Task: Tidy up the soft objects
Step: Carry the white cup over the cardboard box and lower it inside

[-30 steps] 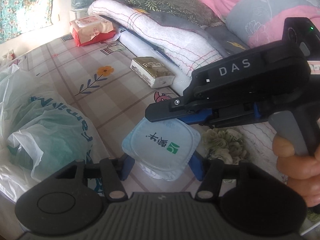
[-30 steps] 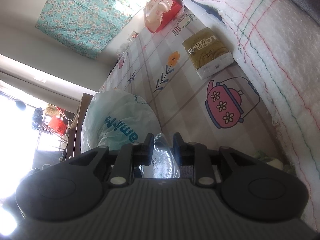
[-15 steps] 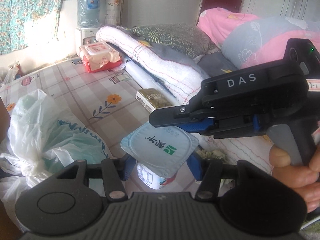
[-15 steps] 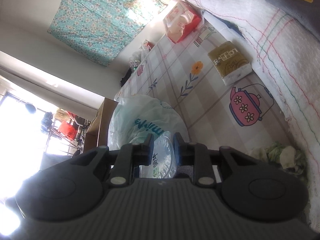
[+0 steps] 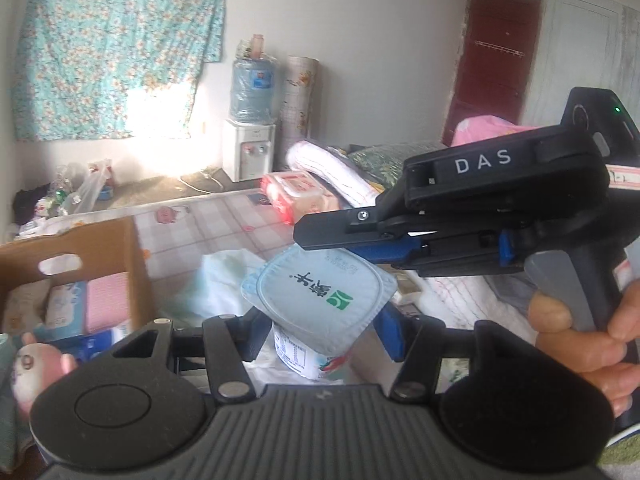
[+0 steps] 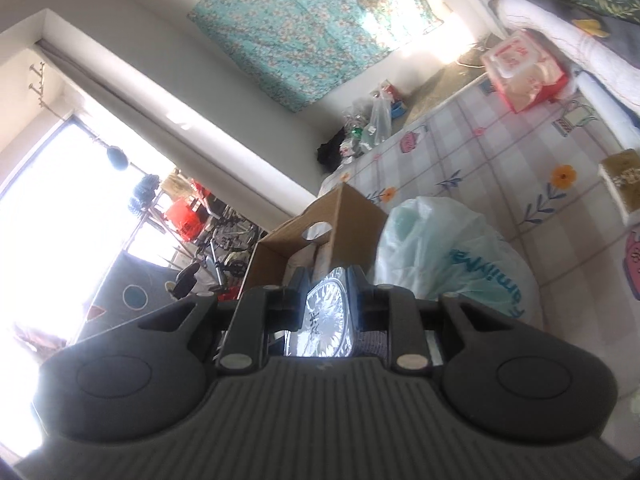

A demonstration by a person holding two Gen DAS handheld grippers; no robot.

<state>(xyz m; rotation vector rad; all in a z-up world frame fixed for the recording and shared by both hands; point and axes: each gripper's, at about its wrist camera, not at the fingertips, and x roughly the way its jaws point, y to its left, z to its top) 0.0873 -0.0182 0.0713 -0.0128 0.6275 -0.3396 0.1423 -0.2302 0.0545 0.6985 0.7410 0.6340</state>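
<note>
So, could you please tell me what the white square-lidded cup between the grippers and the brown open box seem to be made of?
White square-lidded cup: likely thin plastic with a matte, pale blue foil-type lid; its rim is crimped and it glints in the right wrist view. Brown open box: matte cardboard, judging by its tan walls and punched handle hole.

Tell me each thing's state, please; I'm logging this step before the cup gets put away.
Cup: sealed, upright, held off the bed.
Left gripper: shut on cup's body.
Right gripper: shut on cup's lid edge.
Box: open, partly filled.
Bag: slumped on the bed.
Wipes pack: lying flat.
</note>
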